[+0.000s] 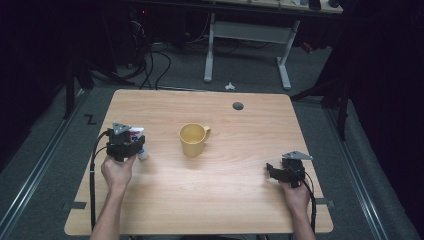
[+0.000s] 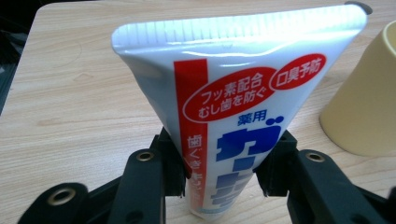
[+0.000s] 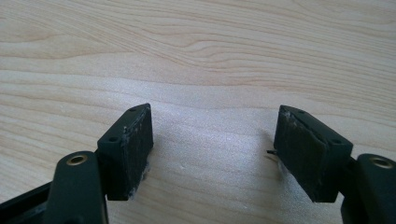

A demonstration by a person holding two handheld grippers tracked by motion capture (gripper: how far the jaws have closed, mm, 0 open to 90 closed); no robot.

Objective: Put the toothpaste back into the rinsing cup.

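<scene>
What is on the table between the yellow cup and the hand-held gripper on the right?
Nothing: in the high view, bare table separates the yellow cup from the right hand-held gripper.

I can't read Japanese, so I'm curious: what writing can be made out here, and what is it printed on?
All on the toothpaste tube held between the left gripper's jaws:
"フッ素配合 むし歯を防ぐ" in the large red oval.
"口臭予防" in the small red oval.
"薬用" in blue.
Big blue brand letters below: cut off by the jaws.
White text down the red stripe: partly hidden.
The yellow mug carries no writing.
</scene>
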